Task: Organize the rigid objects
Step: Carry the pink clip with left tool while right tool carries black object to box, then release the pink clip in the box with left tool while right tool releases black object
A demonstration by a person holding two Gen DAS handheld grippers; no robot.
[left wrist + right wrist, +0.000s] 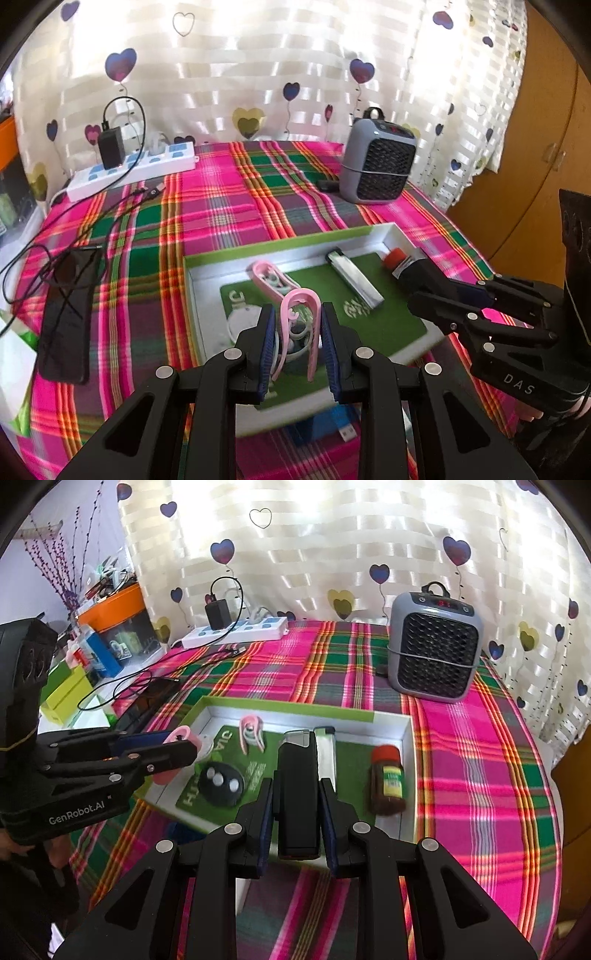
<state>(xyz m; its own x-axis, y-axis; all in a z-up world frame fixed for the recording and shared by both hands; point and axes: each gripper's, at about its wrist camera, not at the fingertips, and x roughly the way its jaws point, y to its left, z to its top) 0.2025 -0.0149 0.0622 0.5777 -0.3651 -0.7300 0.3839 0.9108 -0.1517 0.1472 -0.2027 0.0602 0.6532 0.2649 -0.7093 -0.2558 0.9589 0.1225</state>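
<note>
Left claw (173, 755) marked "GenRobot.AI", right claw (424, 295) marked "DAS"

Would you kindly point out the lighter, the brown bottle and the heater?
Lighter (354, 277), left wrist view, silver body.
Brown bottle (387, 782), right wrist view, yellow label.
Heater (436, 653), right wrist view, front grille.

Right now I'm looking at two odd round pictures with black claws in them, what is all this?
Each picture comes from a fisheye camera on a hand-held two-finger tool; a person carries one per hand. No robot arm is involved.

In the left camera's view, the left tool grips a pink clip. In the right camera's view, the right tool grips a black lighter-like object.

Both hang over a white tray on a plaid cloth. In the tray lie a second pink clip, a silver lighter, a brown bottle and a black round remote. Behind stands a grey heater.
</note>
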